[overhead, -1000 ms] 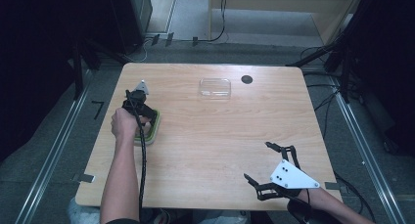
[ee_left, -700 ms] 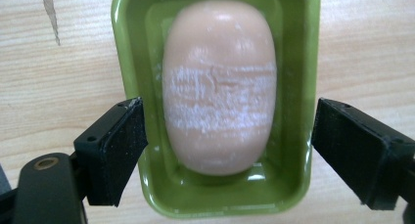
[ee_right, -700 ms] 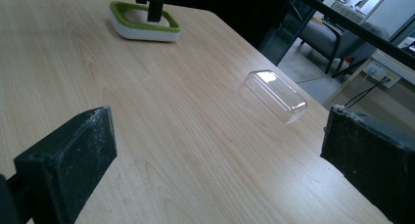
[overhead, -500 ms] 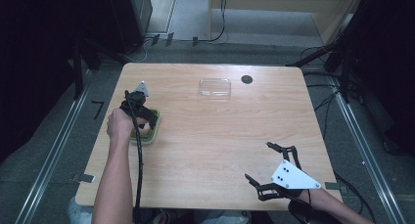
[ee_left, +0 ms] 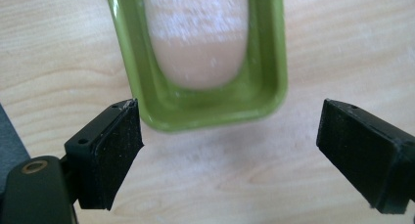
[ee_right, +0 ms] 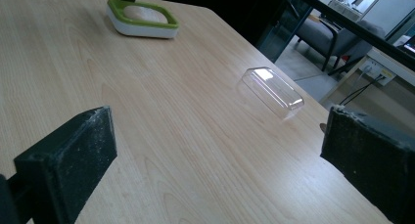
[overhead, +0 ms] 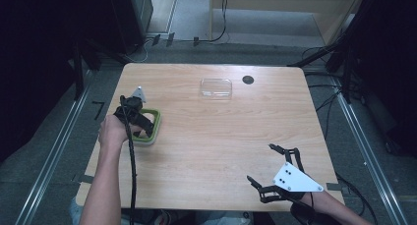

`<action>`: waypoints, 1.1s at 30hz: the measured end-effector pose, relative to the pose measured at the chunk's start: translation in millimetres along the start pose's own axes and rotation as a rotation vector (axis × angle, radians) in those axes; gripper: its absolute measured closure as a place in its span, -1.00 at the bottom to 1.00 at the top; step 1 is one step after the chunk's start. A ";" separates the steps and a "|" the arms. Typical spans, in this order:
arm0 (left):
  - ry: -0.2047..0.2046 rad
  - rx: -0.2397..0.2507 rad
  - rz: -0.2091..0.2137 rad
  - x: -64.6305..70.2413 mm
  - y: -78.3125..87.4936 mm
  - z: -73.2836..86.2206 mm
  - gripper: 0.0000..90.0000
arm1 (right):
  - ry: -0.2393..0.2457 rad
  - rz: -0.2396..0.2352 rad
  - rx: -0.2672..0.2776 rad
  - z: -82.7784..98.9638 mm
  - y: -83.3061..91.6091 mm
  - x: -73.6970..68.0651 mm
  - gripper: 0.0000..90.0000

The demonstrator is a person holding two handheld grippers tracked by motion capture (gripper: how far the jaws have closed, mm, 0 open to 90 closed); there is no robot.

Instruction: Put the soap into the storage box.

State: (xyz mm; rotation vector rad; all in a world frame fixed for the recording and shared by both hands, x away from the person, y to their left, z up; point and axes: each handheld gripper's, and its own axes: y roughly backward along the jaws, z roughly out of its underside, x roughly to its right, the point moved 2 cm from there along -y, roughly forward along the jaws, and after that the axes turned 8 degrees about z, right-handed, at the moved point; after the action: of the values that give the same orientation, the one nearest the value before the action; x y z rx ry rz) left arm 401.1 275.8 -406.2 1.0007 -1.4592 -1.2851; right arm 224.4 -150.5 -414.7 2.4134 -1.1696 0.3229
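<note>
**Green dish released, jaws parted above it**

The dish [overhead: 146, 127] sits near the table's [overhead: 206, 151] left edge. We judge it rigid, light and glossy-slick, best pinched across a rim wall. Our left gripper [ee_left: 230, 150] has just been opening, nothing between its pads; right gripper [overhead: 275, 173] rests agape, well apart.

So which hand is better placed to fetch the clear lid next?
Probably right. The right gripper is open and empty, its camera facing the clear lid. The left gripper, jaws just opened, hangs over the green dish.
</note>
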 end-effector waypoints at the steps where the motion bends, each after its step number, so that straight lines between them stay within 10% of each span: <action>1: -0.011 0.006 -0.002 2.7 2.2 4.1 -0.77 | -0.001 0.000 0.000 0.0 0.0 0.0 -1.00; 17: -0.132 0.023 -0.020 37.8 10.6 59.3 -0.80 | 0.006 -0.002 0.000 -0.4 -0.3 -0.7 -1.00; 33: -0.140 0.015 0.016 46.8 -21.4 107.9 -0.80 | 0.007 0.000 0.000 -0.6 -0.6 -0.7 -1.00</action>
State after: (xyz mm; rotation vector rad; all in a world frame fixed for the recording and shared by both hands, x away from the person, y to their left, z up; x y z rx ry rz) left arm 285.0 254.7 -425.5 0.9224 -1.5820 -1.3569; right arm 224.5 -149.4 -414.6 2.4105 -1.1669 0.3311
